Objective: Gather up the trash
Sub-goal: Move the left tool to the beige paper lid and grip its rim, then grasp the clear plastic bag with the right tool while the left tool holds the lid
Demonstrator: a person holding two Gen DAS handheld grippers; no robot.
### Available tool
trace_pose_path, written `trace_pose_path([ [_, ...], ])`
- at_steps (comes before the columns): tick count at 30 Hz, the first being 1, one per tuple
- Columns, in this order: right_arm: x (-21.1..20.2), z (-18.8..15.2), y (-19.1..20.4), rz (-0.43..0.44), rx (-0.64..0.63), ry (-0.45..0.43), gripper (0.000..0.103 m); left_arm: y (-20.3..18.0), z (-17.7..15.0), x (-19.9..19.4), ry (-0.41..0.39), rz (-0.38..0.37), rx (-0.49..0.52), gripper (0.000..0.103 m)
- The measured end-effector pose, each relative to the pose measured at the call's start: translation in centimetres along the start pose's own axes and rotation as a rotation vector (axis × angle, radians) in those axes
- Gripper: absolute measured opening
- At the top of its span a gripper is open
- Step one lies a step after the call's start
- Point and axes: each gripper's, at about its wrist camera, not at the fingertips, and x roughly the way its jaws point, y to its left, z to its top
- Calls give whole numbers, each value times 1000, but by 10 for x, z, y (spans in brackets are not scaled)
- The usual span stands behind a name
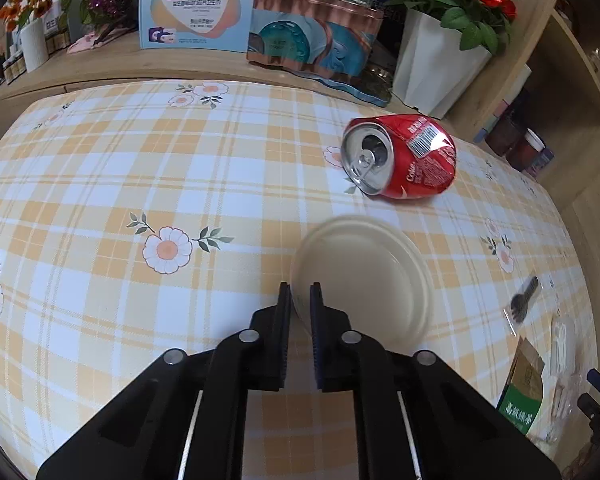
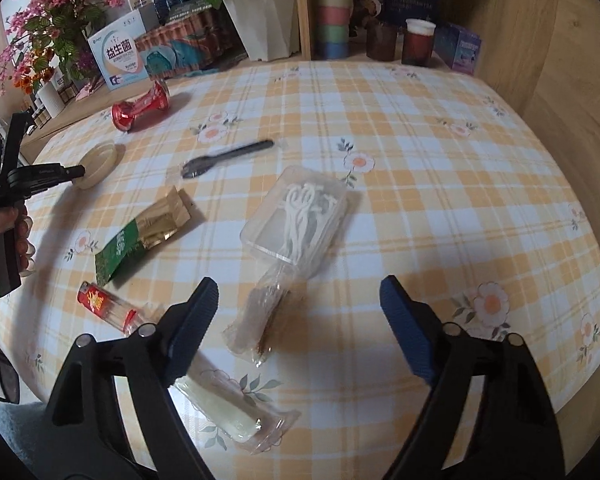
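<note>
My left gripper (image 1: 300, 294) is shut on the rim of a cream round lid (image 1: 364, 280) and holds it tilted just above the checked tablecloth; the lid (image 2: 98, 164) and the left gripper (image 2: 78, 172) also show at the far left of the right wrist view. A crushed red cola can (image 1: 400, 156) lies on its side beyond the lid. My right gripper (image 2: 300, 300) is open and empty above a clear wrapper with brown contents (image 2: 260, 320). A clear plastic box with white strands (image 2: 300, 216), a green and gold tea packet (image 2: 144, 240) and a wrapped black spoon (image 2: 224, 160) lie on the cloth.
A red-labelled clear tube (image 2: 108, 308) and a clear pack with pale contents (image 2: 228, 408) lie near the right gripper. Boxes, a white flower pot (image 1: 432, 64), stacked cups (image 2: 332, 12) and jars stand along the wooden shelf (image 1: 100, 64) behind the table.
</note>
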Motion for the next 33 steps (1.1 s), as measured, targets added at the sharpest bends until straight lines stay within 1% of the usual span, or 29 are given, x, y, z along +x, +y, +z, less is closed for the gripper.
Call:
trace_pose_path([
  [2, 5, -5, 2, 11, -3, 19, 75, -2, -4, -3, 2, -4, 35, 4],
  [4, 10, -9, 3, 19, 0, 34, 68, -3, -10, -7, 3, -14, 64, 4],
  [7, 16, -13, 4, 42, 25, 50, 59, 0, -22, -19, 6, -41, 68, 4],
  [8, 17, -13, 3, 48, 34, 51, 57, 1, -28, -25, 5, -51, 71, 4],
  [10, 18, -13, 3, 58, 51, 46, 51, 0, -36, -34, 3, -65, 77, 4],
  [11, 19, -13, 3, 63, 60, 43, 50, 0, -41, -39, 3, -66, 82, 4],
  [13, 20, -13, 5, 68, 69, 40, 39, 0, -50, -50, -5, -64, 85, 4],
  [14, 20, -13, 5, 64, 71, 41, 38, 0, -53, -55, -8, -67, 82, 4],
  [16, 22, -14, 7, 70, 84, 44, 30, 1, -62, -66, -23, -60, 82, 4],
  [18, 20, -15, 8, 69, 94, 41, 26, 3, -69, -76, -36, -57, 80, 4],
  [25, -5, -17, 15, 97, 89, -23, 21, 8, -91, -112, -70, -66, 65, 4],
  [33, -42, -21, 38, 142, 49, -78, 20, -5, -114, -159, -127, -67, 105, 4],
])
